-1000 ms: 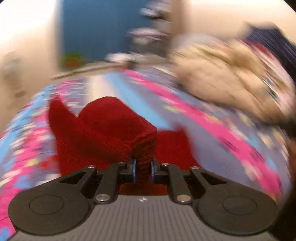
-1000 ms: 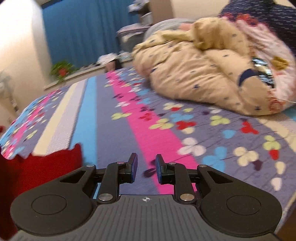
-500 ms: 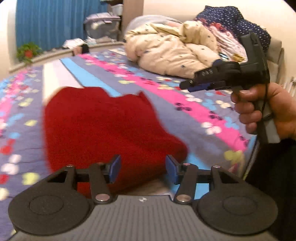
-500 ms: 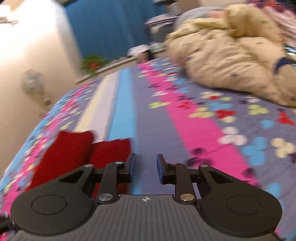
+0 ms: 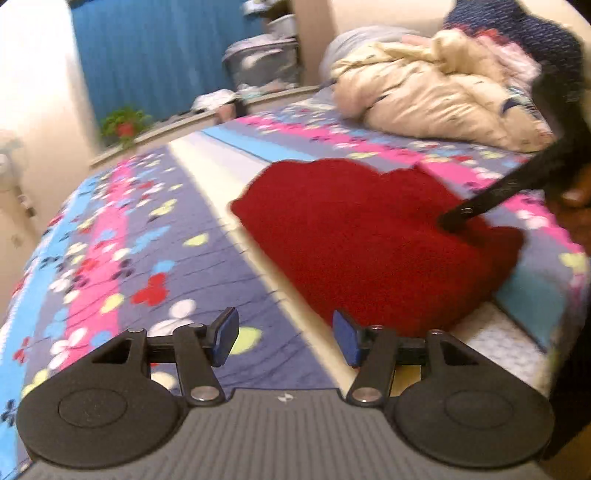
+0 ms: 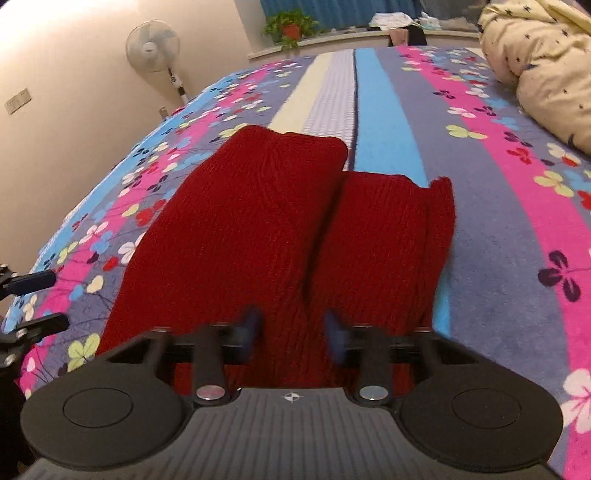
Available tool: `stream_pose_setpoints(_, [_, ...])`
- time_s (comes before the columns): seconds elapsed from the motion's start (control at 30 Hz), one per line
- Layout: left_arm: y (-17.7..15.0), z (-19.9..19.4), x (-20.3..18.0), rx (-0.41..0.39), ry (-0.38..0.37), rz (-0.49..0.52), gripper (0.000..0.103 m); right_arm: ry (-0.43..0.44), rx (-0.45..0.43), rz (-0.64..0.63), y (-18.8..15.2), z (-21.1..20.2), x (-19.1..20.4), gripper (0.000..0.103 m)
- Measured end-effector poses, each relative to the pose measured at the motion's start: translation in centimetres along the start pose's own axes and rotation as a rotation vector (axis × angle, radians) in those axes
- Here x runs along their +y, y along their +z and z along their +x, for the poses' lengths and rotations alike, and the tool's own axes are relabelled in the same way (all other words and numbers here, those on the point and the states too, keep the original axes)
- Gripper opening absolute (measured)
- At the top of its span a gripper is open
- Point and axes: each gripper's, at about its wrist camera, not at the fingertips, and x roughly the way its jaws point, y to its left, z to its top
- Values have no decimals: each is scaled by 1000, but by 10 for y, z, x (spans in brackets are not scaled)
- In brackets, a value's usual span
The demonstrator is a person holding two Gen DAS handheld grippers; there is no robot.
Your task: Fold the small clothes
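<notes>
The knitted garment (image 6: 288,229) lies flat on the bedspread (image 6: 498,206), in two lobes side by side, the left one reaching further from me than the right. My right gripper (image 6: 291,332) stands over its near edge, the knit between the closing jaws. My left gripper (image 5: 284,336) hangs over bare bedspread, the garment ahead and to its right, nothing between its opening jaws. The heaped quilt (image 5: 436,96) sits at the far right of the bed, well apart from the garment. Beyond the far edge of the bed a potted plant (image 6: 291,26) stands on a ledge; a standing fan (image 6: 153,48) stands left of the bed, against the wall.
</notes>
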Motion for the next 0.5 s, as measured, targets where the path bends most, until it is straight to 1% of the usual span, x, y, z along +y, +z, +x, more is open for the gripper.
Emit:
stream_pose_setpoints(0.07, [8,-3,2,-71,-3,-3,62,15,-68,-14,2,-12,4,14])
stream_pose_setpoints(0.1, [10,-3,4,-88,-11,-18,62,32,-140,7,5,-27,0,13])
stream_pose_setpoints(0.13, [12,-1,8,-92,-16,-41,62,55,-240,53,8,-47,-7,11])
stream_pose_setpoints(0.17, [12,1,11,-87,-21,-64,62,59,-337,104,9,-67,-15,5])
stream_pose_setpoints(0.2, [13,3,14,-80,-32,-95,62,47,-390,140,8,-80,-22,4])
stream_pose_setpoints(0.23, [14,4,16,-80,-50,-134,62,1,-405,145,5,-86,-27,5])
stream_pose_setpoints(0.27, [15,6,18,-83,-75,-170,62,-58,-372,124,3,-83,-28,5])
stream_pose_setpoints(0.3, [17,7,19,-89,-111,-204,62,-93,-307,110,1,-74,-30,5])
stream_pose_setpoints(0.37, [20,9,13,-94,-161,-226,62,-125,-137,79,-5,-49,-33,5])
stream_pose_setpoints(0.4, [22,12,9,-95,-179,-224,62,-121,-74,70,-9,-38,-34,5])
stream_pose_setpoints(0.43, [22,13,3,-93,-190,-218,62,-113,-45,59,-11,-32,-31,5])
stream_pose_setpoints(0.5, [23,17,-7,-89,-208,-206,62,-115,-50,22,-11,-31,-24,6])
